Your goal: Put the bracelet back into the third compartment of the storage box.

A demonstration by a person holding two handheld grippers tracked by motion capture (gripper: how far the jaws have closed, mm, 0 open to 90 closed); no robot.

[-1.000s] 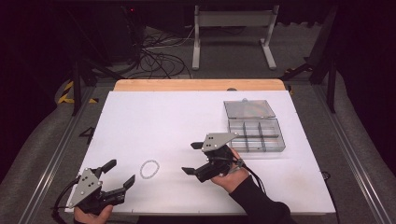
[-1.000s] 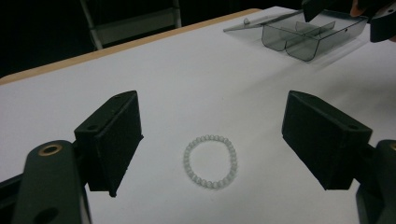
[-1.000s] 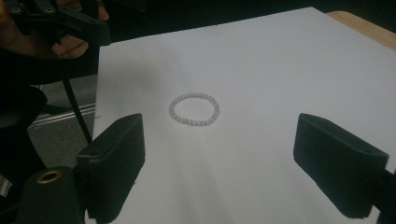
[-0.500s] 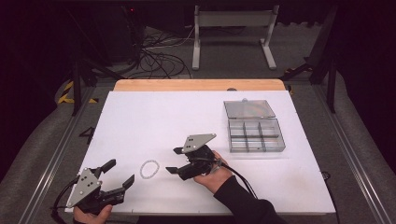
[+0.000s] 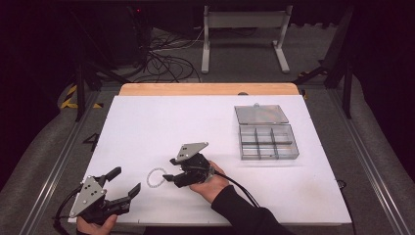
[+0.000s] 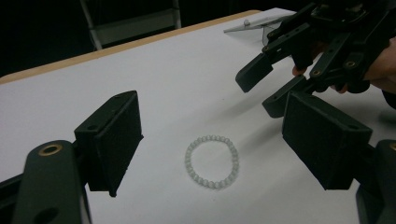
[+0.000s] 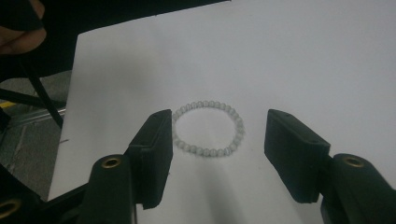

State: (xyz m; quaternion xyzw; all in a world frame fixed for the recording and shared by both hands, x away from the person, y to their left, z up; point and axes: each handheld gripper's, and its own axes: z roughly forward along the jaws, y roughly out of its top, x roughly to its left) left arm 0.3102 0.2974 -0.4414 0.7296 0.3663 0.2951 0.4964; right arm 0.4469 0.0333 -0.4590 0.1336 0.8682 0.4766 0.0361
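Presently approaching: right gripper (image 5: 169, 177) spread, framing bead bracelet (image 7: 208, 129) on counter (image 5: 205, 122). Next: lower, straddle one strand, pinch. Left gripper (image 5: 126, 181) spread, idle.

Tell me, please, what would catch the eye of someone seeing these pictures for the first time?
Probably the right gripper, jaws open, poised just beside a small pale bead bracelet lying flat on the white table, near its front edge. The left gripper, also open, waits at the front left corner. Farther right, a clear compartment box sits with its lid open.
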